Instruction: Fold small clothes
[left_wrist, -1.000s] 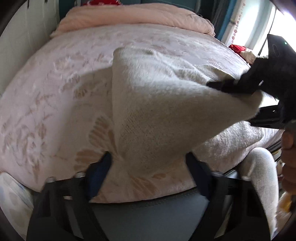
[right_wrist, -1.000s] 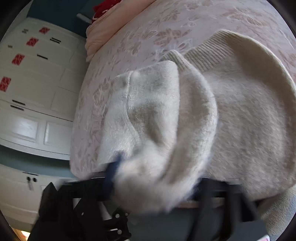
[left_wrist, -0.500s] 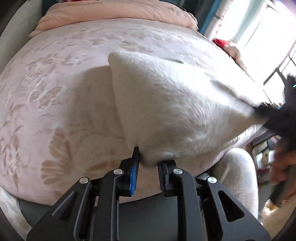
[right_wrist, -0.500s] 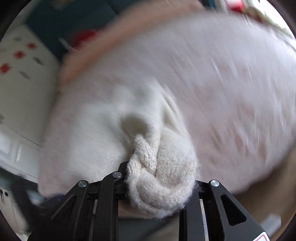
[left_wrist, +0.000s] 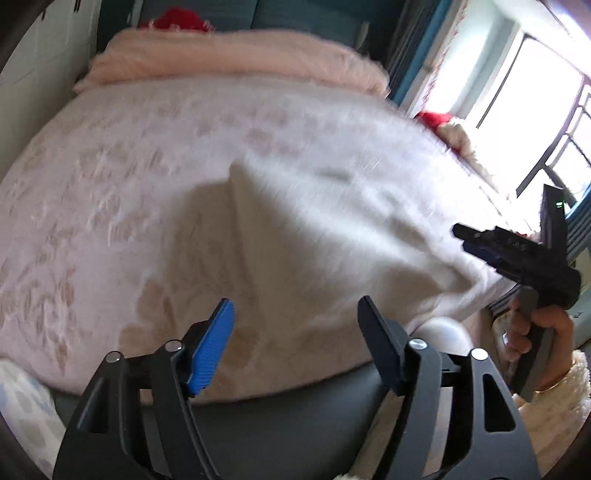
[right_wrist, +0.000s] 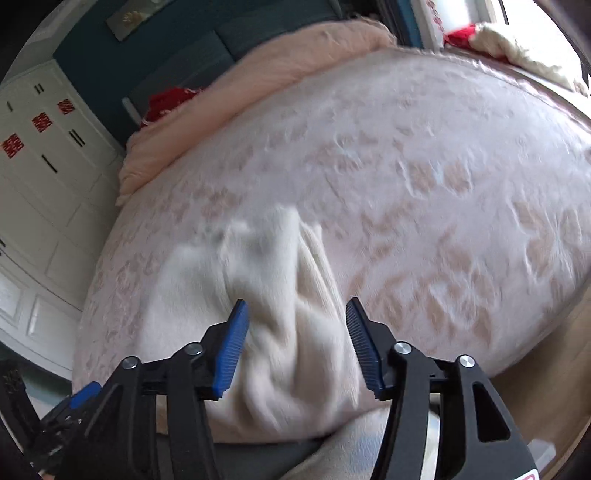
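A cream knitted sweater (left_wrist: 314, 236) lies on the pink flowered bed (left_wrist: 110, 192), blurred by motion. In the right wrist view the sweater (right_wrist: 280, 332) is bunched near the bed's front edge. My left gripper (left_wrist: 295, 317) is open and empty, just in front of the sweater. My right gripper (right_wrist: 295, 321) is open with the sweater's bunched edge between its fingers, not clamped. The right gripper also shows in the left wrist view (left_wrist: 517, 254), at the sweater's right end.
A folded pink blanket (left_wrist: 236, 55) lies along the bed's far end with a red item (left_wrist: 177, 18) behind it. White cupboards (right_wrist: 33, 192) stand to the left. A window (left_wrist: 532, 92) is on the right, with red and cream cloth (right_wrist: 491, 40) near it.
Both grippers were shut on the sweater half a second ago and have opened. The sweater has dropped onto the bed. Both grippers have pulled back a little.
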